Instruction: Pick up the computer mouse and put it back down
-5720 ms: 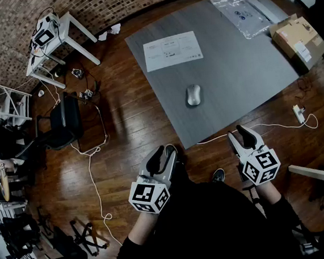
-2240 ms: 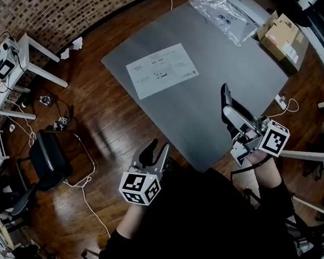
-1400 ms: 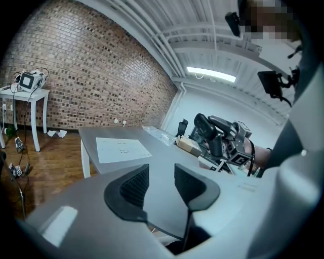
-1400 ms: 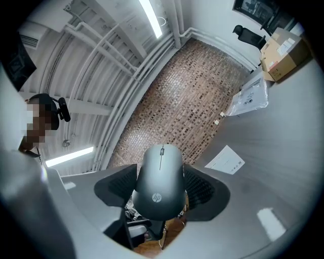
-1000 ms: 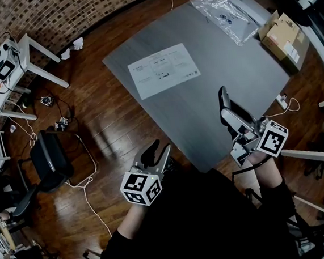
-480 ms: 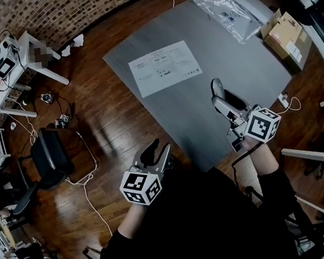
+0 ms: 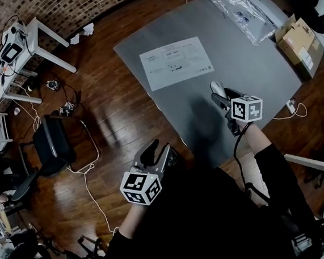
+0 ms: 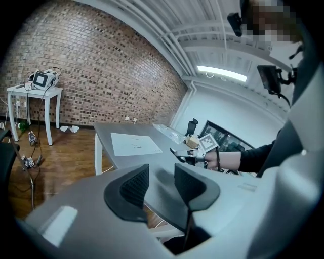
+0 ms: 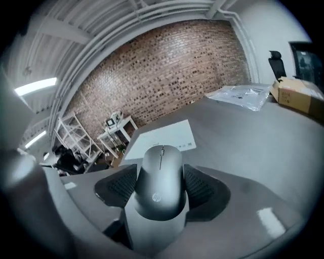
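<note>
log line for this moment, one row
phase: mouse in grip | right gripper: shut on computer mouse, over grey table | left gripper: open, empty, off the table

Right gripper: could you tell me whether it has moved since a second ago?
Yes; the right gripper moved inward from the near table edge, toward the paper sheet.

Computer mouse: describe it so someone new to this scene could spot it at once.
Find the grey table with a white paper sheet on it. Near its front edge the right gripper reaches in, and the computer mouse sits clamped between its jaws. It is the only small, rounded grey thing, with a scroll wheel.
</note>
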A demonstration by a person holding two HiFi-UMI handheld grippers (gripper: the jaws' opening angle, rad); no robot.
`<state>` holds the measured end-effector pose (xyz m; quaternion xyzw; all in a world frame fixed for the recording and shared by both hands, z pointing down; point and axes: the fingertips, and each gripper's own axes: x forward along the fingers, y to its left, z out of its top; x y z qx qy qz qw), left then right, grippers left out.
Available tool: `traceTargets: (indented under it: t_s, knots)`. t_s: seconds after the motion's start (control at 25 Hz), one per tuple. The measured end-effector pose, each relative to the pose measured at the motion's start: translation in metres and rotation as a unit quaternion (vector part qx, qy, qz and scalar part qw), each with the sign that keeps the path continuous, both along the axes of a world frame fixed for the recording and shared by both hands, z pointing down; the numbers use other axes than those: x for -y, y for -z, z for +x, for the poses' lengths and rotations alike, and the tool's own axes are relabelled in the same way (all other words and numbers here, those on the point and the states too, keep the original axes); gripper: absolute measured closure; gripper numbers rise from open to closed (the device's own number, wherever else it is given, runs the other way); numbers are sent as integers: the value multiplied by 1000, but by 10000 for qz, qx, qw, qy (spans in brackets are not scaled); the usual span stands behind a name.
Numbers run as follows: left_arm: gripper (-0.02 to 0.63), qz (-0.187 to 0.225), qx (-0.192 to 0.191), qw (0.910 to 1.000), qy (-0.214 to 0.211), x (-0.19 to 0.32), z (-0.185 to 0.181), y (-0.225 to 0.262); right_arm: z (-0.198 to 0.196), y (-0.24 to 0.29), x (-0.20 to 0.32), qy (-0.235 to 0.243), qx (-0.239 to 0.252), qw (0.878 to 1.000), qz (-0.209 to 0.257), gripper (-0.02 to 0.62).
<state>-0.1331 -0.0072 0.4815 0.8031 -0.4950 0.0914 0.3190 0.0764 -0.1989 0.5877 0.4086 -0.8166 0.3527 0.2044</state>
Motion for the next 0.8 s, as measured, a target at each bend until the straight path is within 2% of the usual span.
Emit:
traceTargets:
  t_s: [0.12, 0.44, 0.8]
  knots:
    - [466, -33, 20, 9999, 136, -4, -6, 0, -10, -29, 4, 354, -641, 9973, -11, 298]
    - [466, -153, 55, 9989, 446, -17, -22, -5, -33, -60, 18, 918, -1634, 9820, 227, 298]
    - [466, -194, 37, 9986, 485, -22, -24, -5, -34, -85, 8, 1015, -1967, 9751, 157, 293]
